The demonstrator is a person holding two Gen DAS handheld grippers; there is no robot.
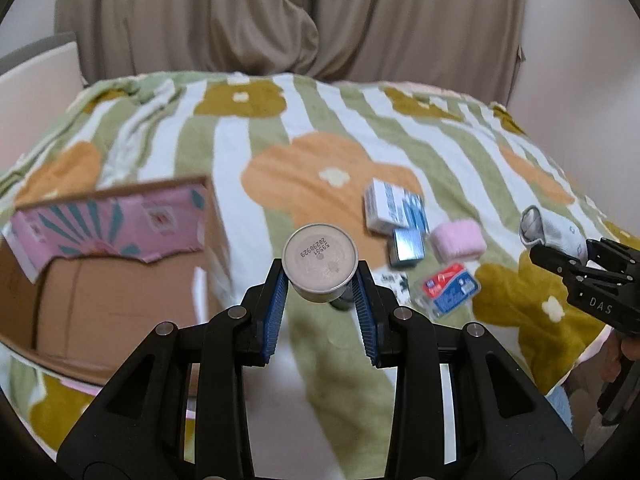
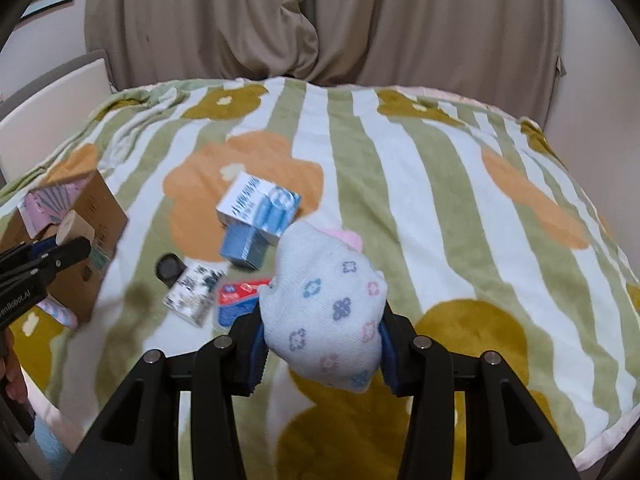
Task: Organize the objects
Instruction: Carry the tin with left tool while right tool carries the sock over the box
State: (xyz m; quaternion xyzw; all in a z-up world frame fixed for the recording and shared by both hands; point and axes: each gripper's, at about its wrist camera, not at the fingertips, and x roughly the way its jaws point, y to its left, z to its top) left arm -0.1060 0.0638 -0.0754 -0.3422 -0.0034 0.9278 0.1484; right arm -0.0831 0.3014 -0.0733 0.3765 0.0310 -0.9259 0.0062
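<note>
My left gripper [image 1: 320,276] is shut on a small round can [image 1: 319,260], its printed bottom facing the camera, held above the blanket to the right of an open cardboard box [image 1: 120,280]. My right gripper [image 2: 324,344] is shut on a white rolled sock [image 2: 328,304] with flower prints. The left gripper with the can [image 2: 74,228] shows at the left of the right wrist view, over the box [image 2: 96,236]. The right gripper [image 1: 560,256] with the sock [image 1: 548,228] shows at the right of the left wrist view.
On the striped flower blanket [image 2: 400,184] lie a white and blue carton [image 2: 260,208], a blue box [image 2: 244,246], a pink rolled sock [image 1: 460,240], a red and blue packet [image 1: 448,290], a patterned box [image 2: 192,292] and a dark round lid [image 2: 170,268]. Curtains [image 2: 320,20] hang behind.
</note>
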